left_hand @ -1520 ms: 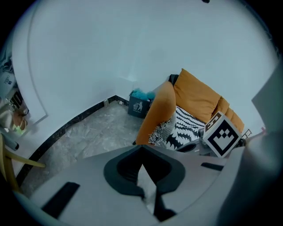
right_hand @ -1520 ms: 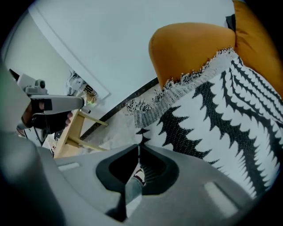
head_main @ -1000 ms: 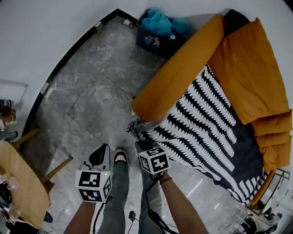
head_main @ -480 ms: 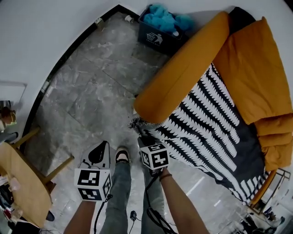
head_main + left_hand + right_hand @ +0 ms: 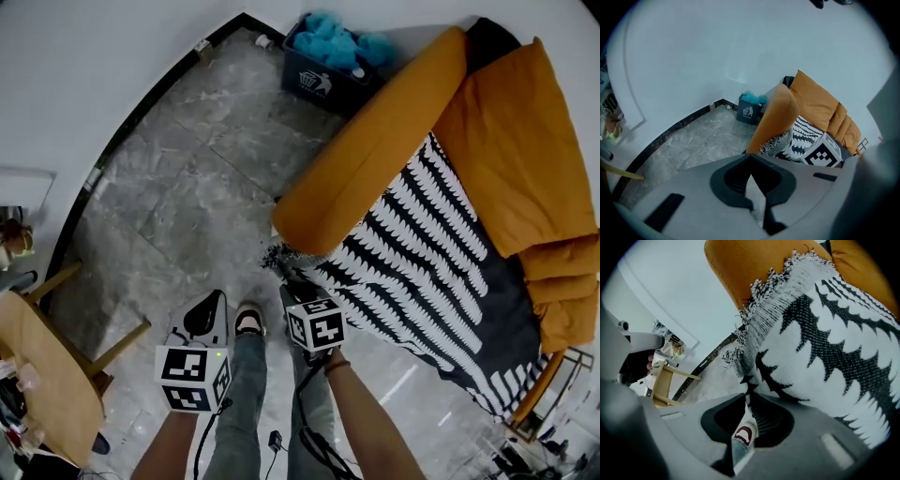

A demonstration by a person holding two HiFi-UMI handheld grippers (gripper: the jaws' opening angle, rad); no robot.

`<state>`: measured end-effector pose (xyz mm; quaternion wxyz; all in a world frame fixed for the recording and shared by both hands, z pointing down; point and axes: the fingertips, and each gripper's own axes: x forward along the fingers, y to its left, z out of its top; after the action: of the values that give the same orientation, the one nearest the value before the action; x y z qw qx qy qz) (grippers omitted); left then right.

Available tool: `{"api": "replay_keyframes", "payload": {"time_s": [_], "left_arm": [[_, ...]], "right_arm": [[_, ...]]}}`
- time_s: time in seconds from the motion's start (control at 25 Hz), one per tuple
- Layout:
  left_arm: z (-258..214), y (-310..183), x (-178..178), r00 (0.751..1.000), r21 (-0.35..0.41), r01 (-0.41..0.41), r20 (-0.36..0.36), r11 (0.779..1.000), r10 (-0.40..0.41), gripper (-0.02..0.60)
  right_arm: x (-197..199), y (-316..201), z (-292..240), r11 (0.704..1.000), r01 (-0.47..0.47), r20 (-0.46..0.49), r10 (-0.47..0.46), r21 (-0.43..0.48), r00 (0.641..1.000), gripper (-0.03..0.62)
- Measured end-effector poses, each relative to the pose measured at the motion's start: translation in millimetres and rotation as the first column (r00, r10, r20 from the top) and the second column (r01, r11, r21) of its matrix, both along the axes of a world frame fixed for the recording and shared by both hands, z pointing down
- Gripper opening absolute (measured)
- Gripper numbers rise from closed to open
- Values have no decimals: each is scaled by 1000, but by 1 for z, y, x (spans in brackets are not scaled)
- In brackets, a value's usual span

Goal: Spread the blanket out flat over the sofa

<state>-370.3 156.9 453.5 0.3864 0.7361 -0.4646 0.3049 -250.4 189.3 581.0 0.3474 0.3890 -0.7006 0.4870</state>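
A: Blanket [image 5: 422, 253] — where was it seen?
B: Laid over sofa [image 5: 375, 141] seat; front corner was pinched by right gripper [image 5: 746, 398]. Left gripper [image 5: 750, 159] was closed, empty. Step judged: final straightening — next, corner to be pulled taut.

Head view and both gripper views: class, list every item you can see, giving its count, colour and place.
sofa: one, orange, right side, against the wall
blanket: one, black and white, over the sofa seat
bin: one, dark, by the wall beyond the sofa arm
teal bundle: one, teal, in the bin
wooden furniture: one piece, tan, far left
floor: grey stone
shoe: one, white, between the grippers
left gripper: one, grey, shut, empty
right gripper: one, grey, shut on the blanket's corner
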Motion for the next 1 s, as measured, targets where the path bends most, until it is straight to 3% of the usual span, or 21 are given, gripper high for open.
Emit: {"api": "replay_keyframes", "payload": {"time_s": [0.56,0.8,1.0], "left_arm": [[-24,8,9,1000,21,1,-7,1000,-1,-9],[-44,4,17,1000,42,6,-14,999,-5,-9],[-68,7,24,1000,41,3,-28,999,-2,-9]], "right_arm": [[24,15,-34,997,-71,-47,73,38,996,51],[32,20,-65,995,-91,-38,93,50,995,52],[44,28,-106,986,-160,-41,163,54,986,52]]}}
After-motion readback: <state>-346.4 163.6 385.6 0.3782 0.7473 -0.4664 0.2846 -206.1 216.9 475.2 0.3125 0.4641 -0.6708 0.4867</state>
